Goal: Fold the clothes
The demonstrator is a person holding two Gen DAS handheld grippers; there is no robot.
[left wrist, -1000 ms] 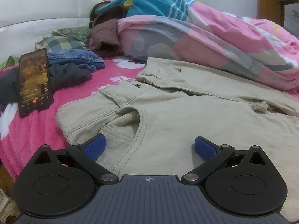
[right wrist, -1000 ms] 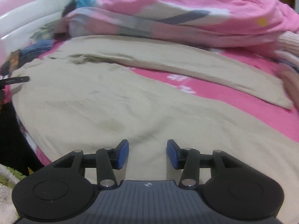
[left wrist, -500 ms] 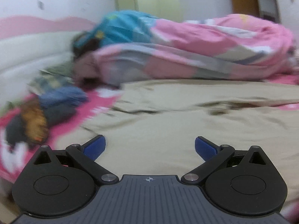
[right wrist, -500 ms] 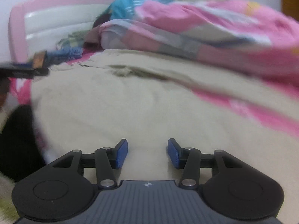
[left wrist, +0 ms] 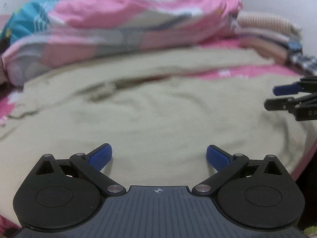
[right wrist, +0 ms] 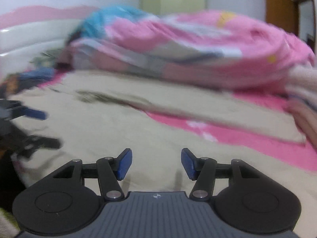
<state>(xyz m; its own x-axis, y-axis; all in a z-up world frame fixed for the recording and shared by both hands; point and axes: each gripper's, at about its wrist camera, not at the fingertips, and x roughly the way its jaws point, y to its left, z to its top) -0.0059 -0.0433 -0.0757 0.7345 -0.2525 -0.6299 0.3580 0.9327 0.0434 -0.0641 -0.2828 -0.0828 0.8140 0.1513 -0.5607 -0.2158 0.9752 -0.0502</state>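
Motion blur smears both views. The beige trousers (left wrist: 150,115) lose their seams and pockets to it, and their near edge disappears behind the left gripper (left wrist: 159,157). The right gripper (left wrist: 291,97) is cut off by the frame's right edge, so only its fingers (left wrist: 285,89) show. In the right wrist view, the dark heap of clothes (right wrist: 33,75) by the headboard is too smeared to identify.

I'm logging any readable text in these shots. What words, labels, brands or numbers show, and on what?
None can be read.
Right claw, seen at the left view's edge: pale marks on its black body, too blurred to read.
Pink sheet: white print, blurred, no letters discernible.
Each claw's grey housing: only a crosshair mark.
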